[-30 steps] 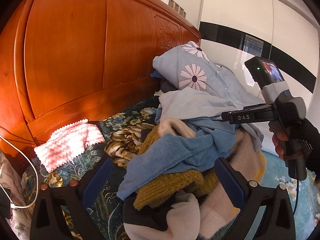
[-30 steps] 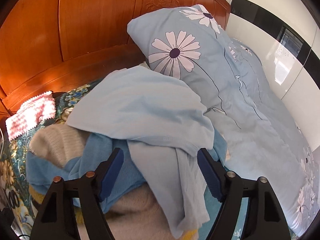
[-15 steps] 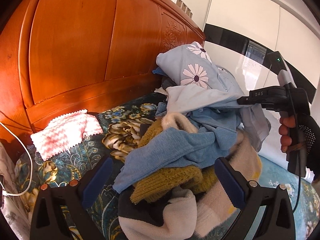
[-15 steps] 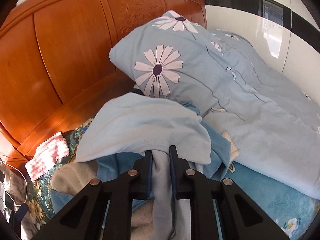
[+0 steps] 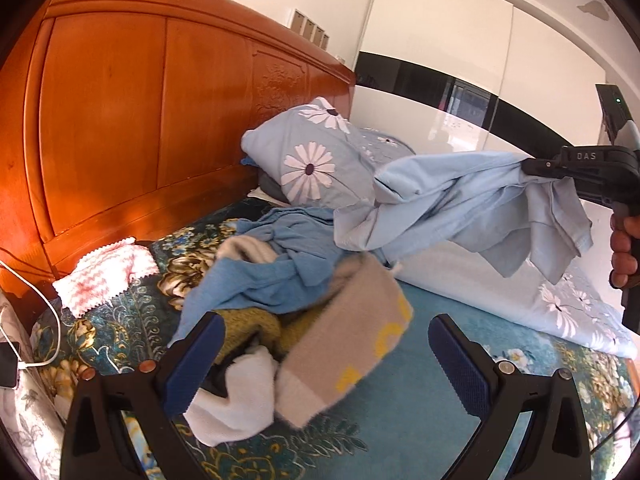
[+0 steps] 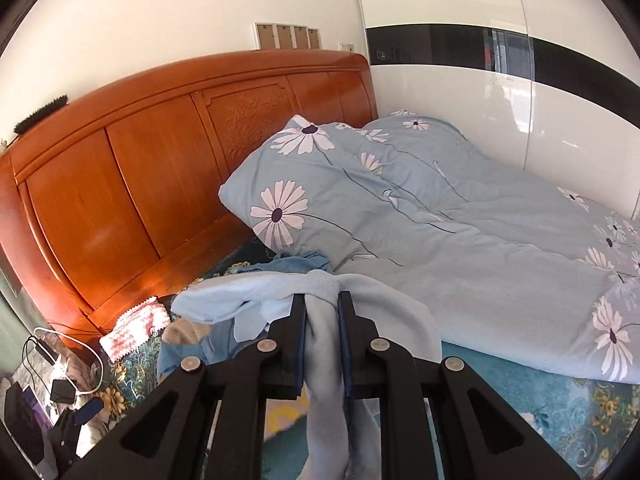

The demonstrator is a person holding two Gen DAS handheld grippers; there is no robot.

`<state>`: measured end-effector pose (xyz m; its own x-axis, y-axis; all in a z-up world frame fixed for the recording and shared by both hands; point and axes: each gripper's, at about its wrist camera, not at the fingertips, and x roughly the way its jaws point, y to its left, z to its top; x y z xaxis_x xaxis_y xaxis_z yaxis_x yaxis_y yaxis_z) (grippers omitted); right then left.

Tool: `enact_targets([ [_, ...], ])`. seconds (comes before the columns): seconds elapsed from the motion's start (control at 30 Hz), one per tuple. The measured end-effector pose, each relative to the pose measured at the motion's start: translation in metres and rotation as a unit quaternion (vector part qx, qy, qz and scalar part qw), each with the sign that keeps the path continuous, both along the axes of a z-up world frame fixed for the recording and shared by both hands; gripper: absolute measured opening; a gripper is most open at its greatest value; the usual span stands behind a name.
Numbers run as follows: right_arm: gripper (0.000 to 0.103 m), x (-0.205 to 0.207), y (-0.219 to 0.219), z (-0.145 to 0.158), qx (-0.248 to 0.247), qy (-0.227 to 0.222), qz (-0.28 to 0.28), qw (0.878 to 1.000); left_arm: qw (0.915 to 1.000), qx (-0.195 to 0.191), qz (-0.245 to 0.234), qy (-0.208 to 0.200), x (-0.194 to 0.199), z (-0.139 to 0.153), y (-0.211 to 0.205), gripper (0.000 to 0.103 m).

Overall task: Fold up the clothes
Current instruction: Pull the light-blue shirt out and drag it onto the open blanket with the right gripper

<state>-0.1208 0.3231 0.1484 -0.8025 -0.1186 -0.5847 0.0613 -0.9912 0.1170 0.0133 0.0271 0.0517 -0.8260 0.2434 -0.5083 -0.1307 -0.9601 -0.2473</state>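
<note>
My right gripper [image 6: 322,300] is shut on a light blue shirt [image 6: 320,340] and holds it in the air above the bed. In the left wrist view the shirt [image 5: 460,204] hangs stretched from the right gripper [image 5: 528,170] at the right, its far end trailing to the clothes pile. The pile [image 5: 280,280] holds a blue garment, a mustard knit, a beige sweater with yellow marks and a white piece. My left gripper [image 5: 320,356] is open and empty, low over the pile's near side.
An orange wooden headboard [image 5: 140,120] stands behind. A floral blue pillow [image 5: 312,160] and duvet [image 6: 480,240] lie at the right. A pink zigzag cloth [image 5: 108,276] lies at the left. A phone and white charger cables [image 5: 24,360] sit at the bed's left edge.
My right gripper closed on the light blue shirt and lifted it up and to the right, off the pile. The left gripper pulled back a little and stayed open.
</note>
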Motion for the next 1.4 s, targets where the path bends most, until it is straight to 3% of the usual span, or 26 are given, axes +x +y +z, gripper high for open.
enact_targets([
  [0.13, 0.015, 0.069, 0.063, 0.000, -0.008, -0.013, -0.018, 1.000, 0.9990, 0.000, -0.044, -0.007, 0.029, 0.003, 0.053, 0.103],
  [0.3, 0.015, 0.156, 0.138, -0.034, -0.011, -0.056, -0.049, 0.997, 0.9937, 0.000, -0.108, -0.031, 0.060, -0.013, 0.134, 0.103],
  [0.57, 0.015, 0.265, 0.237, -0.092, -0.063, -0.116, -0.115, 0.985, 0.9755, -0.002, -0.209, -0.069, 0.110, -0.038, 0.263, 0.103],
  [0.67, 0.015, 0.286, 0.254, -0.092, -0.081, -0.105, -0.117, 0.984, 0.9644, 0.003, -0.251, -0.082, 0.125, -0.044, 0.297, 0.103],
  [0.8, 0.015, 0.300, 0.284, -0.111, -0.088, -0.110, -0.143, 0.980, 0.9556, -0.030, -0.279, -0.091, 0.140, -0.055, 0.331, 0.103],
  [1.07, 0.016, 0.317, 0.390, -0.223, -0.104, -0.182, -0.275, 0.939, 0.9398, -0.079, -0.306, -0.130, 0.145, -0.094, 0.377, 0.103],
  [1.17, 0.016, 0.328, 0.412, -0.249, -0.128, -0.195, -0.293, 0.927, 0.9340, -0.097, -0.316, -0.137, 0.145, -0.108, 0.390, 0.103],
  [1.27, 0.023, 0.340, 0.415, -0.249, -0.139, -0.187, -0.282, 0.931, 0.9279, -0.109, -0.326, -0.145, 0.148, -0.121, 0.398, 0.103],
  [1.4, 0.032, 0.354, 0.400, -0.229, -0.083, -0.190, -0.266, 0.941, 0.9197, -0.111, -0.342, -0.157, 0.156, -0.136, 0.403, 0.103],
])
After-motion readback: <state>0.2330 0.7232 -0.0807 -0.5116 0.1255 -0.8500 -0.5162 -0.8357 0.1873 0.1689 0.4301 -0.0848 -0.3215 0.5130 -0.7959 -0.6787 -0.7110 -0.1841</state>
